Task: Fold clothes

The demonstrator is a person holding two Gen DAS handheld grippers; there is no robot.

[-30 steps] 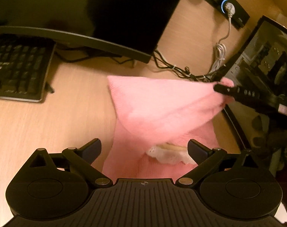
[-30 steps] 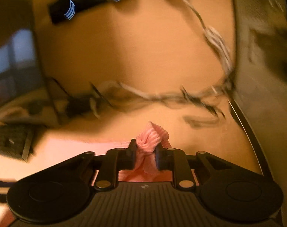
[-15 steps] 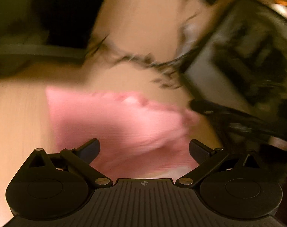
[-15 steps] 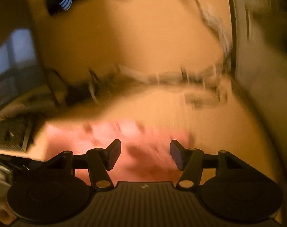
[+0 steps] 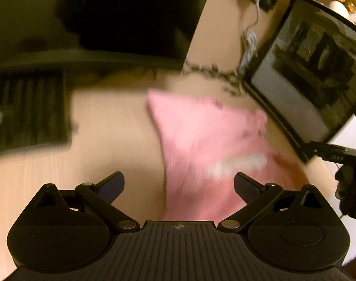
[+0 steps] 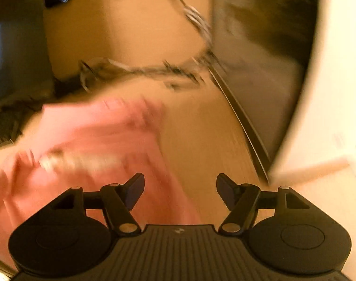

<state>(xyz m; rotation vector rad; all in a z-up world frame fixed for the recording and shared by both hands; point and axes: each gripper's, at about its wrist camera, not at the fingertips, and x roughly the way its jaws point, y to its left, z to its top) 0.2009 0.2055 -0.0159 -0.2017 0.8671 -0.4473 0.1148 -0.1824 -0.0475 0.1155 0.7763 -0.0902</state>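
The pink garment (image 5: 208, 145) lies on the wooden desk (image 5: 112, 126), doubled over on itself, with a whitish trim or label (image 5: 236, 164) showing near the edge closest to the cameras. Taking the garment as the landmark: the keyboard (image 5: 25, 110) sits well apart on its far left, the dark monitor (image 5: 121, 16) stands behind it, a tangle of cables (image 5: 213, 72) runs just past its far edge, and a glass-sided computer case (image 5: 313, 75) stands just beside its right edge.

One fold looks done: the cloth reads as a layered, roughly four-sided shape rather than a spread-out piece. The motion blur hides whether the edges line up, so I cannot say how neat that fold is. Judging by its size against the desk, at least one more fold and some smoothing are probably left before it counts as finished.

The right gripper (image 6: 180, 187) has just been opening; its jaws stand wide with nothing between them, and the garment lies ahead and to its left, free of the pads. In the left wrist view part of it (image 5: 337, 153) shows at the garment's right, near the case. The left gripper (image 5: 179, 187) is also spread wide and holds nothing, hovering over the garment's near edge, so the garment is resting on the desk unheld
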